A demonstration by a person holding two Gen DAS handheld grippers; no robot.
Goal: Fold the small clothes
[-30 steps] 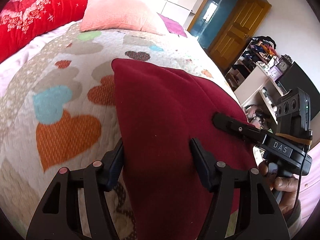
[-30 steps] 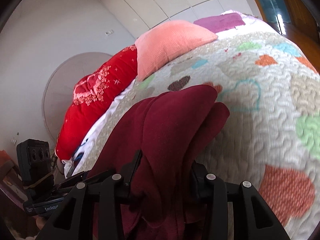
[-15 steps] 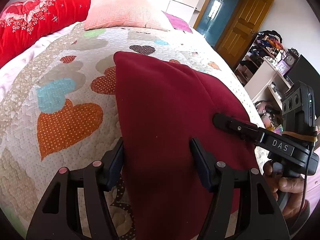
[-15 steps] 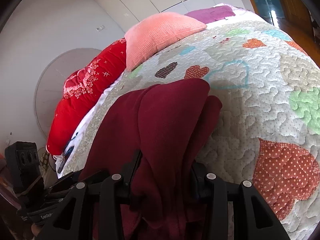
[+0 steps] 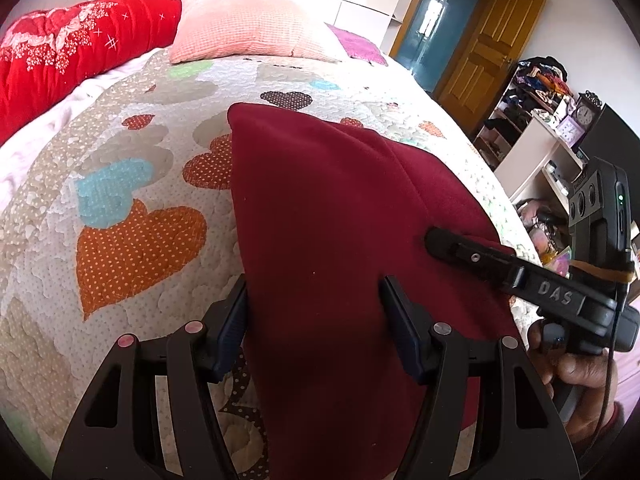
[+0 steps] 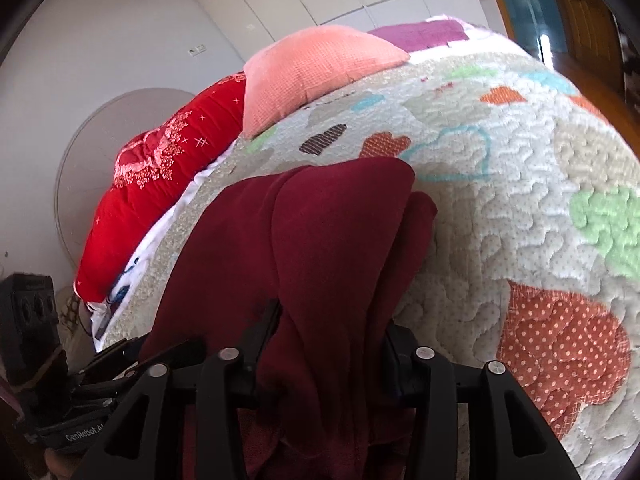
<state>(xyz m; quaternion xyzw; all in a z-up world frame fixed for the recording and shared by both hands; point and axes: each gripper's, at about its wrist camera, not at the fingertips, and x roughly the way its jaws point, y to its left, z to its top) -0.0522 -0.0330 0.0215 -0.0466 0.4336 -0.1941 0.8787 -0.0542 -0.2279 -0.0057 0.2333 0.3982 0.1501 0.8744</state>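
Note:
A dark red garment (image 5: pixel 328 216) lies on the heart-patterned quilt (image 5: pixel 132 184), its near end lifted. My left gripper (image 5: pixel 316 312) has wide-set fingers with the garment's near edge between them. My right gripper (image 6: pixel 330 332) has the bunched right edge of the garment (image 6: pixel 320 232) between its fingers; it also shows in the left wrist view (image 5: pixel 472 256) at the garment's right side. The cloth hides the inner pads, so the grip itself is not plain to see.
A pink pillow (image 5: pixel 248 24), a red blanket (image 5: pixel 60 60) and a purple cloth (image 5: pixel 356 44) lie at the bed's head. Shelves with clutter (image 5: pixel 536 120) and a wooden door (image 5: pixel 484 60) stand to the right of the bed.
Both grippers have stayed on the garment's near end while the views shifted a little; the far end of the garment lies a bit flatter on the quilt.

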